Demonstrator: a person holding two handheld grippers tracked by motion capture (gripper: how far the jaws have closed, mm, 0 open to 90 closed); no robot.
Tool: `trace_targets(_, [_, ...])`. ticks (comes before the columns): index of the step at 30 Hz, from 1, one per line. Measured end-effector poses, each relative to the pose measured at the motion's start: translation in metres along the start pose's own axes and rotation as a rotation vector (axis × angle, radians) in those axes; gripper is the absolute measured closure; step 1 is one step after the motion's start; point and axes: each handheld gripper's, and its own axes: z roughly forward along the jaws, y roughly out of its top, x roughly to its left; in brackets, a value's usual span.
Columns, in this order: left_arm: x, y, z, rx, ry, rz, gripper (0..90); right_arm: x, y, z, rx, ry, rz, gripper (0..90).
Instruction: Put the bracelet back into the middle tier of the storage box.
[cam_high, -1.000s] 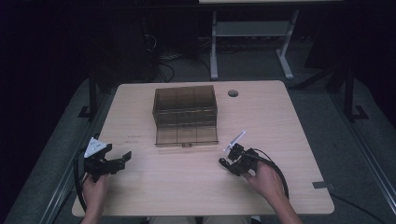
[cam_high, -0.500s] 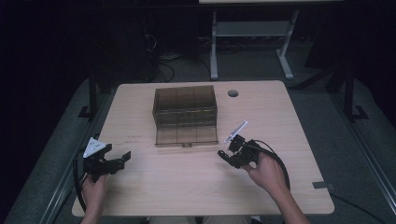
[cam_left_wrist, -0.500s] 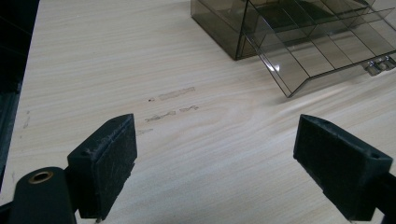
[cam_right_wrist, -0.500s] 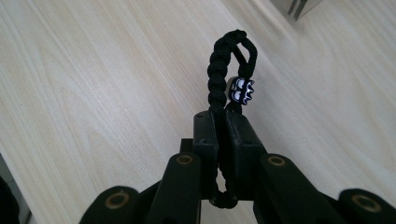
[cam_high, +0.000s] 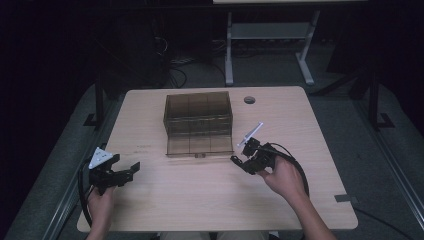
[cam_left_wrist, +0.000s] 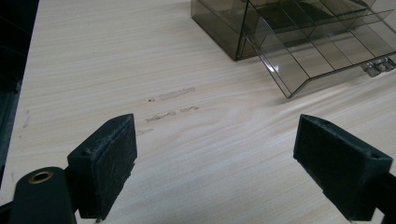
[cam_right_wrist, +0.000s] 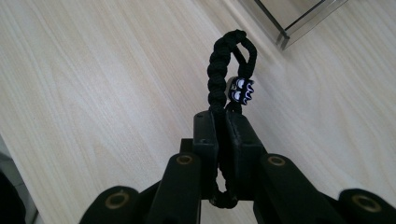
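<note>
Braided cord (cam_right_wrist: 219, 74) — lower end hidden in right tongs (cam_right_wrist: 223, 122).

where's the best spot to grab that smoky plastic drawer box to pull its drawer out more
Take the small metal handle at the middle of the drawer's front edge, coming level from the person's side of the table. It juts out past the thin, clear front wall, and the open left gripper already faces it. Judged from the pictures alone.

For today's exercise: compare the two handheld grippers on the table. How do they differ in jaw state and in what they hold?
The left gripper has its jaws wide apart with only bare table between them; the right gripper is shut. The left holds nothing; the right clamps a black braided cord with a small bead. Both have black jaws and sit near the smoky clear organizer box.
</note>
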Motion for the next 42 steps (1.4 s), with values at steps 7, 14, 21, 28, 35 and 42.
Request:
trace_targets(7, [0.001, 0.000, 0.000, 0.000, -0.001, -0.001, 12.9, -0.001, 0.008, -0.003, -0.003, -0.002, -0.014, 83.1])
trace_targets(14, [0.001, 0.000, 0.000, 0.000, -0.002, -0.002, 12.9, -0.002, 0.015, -0.004, -0.001, -0.003, -0.024, 83.1])
trace_targets(21, [0.000, 0.000, 0.000, 0.004, -0.002, -0.002, 12.9, -0.003, 0.020, -0.006, -0.006, -0.002, -0.030, 83.0])
trace_targets(28, [0.001, 0.000, 0.000, 0.006, -0.001, -0.002, 12.9, -0.004, 0.026, -0.006, -0.001, -0.004, -0.036, 83.0])
trace_targets(35, [0.001, 0.000, 0.000, 0.002, -0.001, -0.004, 12.9, -0.003, 0.033, -0.006, 0.002, -0.003, -0.046, 83.0])
trace_targets(42, [0.002, -0.001, 0.000, -0.004, -0.002, -0.009, 12.9, -0.003, 0.038, -0.006, 0.003, -0.006, -0.052, 83.0])
